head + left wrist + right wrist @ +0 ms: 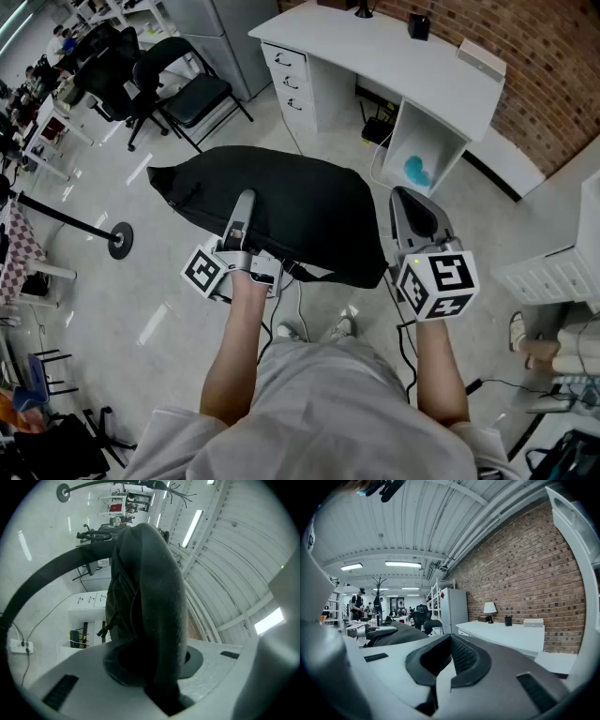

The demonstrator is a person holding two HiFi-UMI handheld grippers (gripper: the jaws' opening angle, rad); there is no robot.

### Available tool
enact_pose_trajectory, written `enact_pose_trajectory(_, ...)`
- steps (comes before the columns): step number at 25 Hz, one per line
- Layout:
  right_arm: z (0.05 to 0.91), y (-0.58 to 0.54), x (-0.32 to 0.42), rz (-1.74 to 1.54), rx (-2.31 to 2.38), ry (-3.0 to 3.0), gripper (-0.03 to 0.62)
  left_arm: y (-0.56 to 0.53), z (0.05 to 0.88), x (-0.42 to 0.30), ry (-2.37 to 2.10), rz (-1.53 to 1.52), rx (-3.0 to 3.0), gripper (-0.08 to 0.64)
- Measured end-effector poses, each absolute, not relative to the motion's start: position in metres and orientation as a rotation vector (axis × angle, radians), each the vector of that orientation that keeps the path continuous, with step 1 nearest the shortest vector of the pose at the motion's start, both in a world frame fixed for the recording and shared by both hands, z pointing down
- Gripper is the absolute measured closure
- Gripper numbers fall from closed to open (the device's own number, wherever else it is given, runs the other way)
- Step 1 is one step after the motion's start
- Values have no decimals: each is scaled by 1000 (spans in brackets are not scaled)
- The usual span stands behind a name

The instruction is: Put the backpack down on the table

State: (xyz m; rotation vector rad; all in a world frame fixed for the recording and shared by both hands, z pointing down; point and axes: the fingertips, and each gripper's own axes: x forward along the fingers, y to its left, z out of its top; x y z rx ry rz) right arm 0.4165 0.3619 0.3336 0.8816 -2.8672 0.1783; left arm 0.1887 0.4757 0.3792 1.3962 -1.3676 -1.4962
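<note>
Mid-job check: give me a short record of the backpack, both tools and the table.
backpack: black, held in the air over the floor, not on the table
left tool: shut on backpack, fabric pinched between its jaws
right tool: jaws together, nothing between them, beside the backpack's right end
table: white, ahead by the brick wall; lamp, dark cup and white box along its back
placement: not yet done

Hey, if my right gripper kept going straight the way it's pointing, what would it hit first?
The right gripper would most likely meet the white desk first. The backpack is off to its left, out of that line. Depth is unclear.
</note>
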Motion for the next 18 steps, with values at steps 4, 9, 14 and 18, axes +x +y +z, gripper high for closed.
enact_pose_trajectory(4, 338, 351, 426, 188, 874, -2865, 591, 463, 382, 198, -1366, -1488, 1396, 457)
enact_pose_trajectory(9, 343, 335, 436, 222, 866, -2874, 591, 445, 380, 208, -1376, -1464, 1419, 457)
enact_pose_trajectory(14, 342, 334, 436, 222, 873, -2865, 591, 440, 378, 207, -1390, -1442, 1436, 457)
enact_pose_trajectory(18, 345, 323, 436, 211, 858, -2861, 590, 426, 382, 208, -1386, -1449, 1427, 457)
